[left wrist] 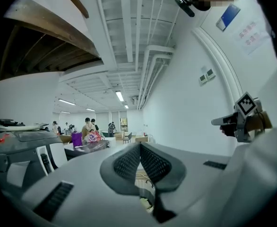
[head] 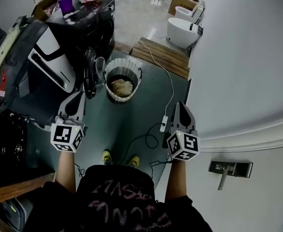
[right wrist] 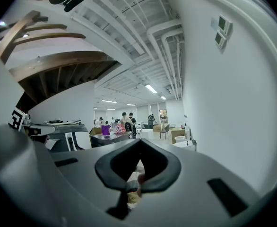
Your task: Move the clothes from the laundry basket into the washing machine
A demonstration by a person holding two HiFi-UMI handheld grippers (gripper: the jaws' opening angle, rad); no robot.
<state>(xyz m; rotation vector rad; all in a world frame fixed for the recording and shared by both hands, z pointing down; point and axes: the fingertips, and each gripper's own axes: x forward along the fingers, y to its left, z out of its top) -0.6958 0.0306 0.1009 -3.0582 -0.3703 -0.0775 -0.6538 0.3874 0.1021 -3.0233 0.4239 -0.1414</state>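
The laundry basket (head: 134, 68) held a tan heap of clothes (head: 121, 87). Just left of the basket stood the washing machine (head: 45, 57), its round door (head: 90, 74) swung open beside the basket's rim. The left gripper (head: 77, 99) and the right gripper (head: 180, 107) hung level, well short of the basket on the person's side. Both had their fingers pressed fully together, gripping and touching nothing.

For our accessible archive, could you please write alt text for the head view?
A person holds the left gripper and right gripper level, jaws shut and empty, towards a white laundry basket holding a beige garment, beside a dark washing machine.
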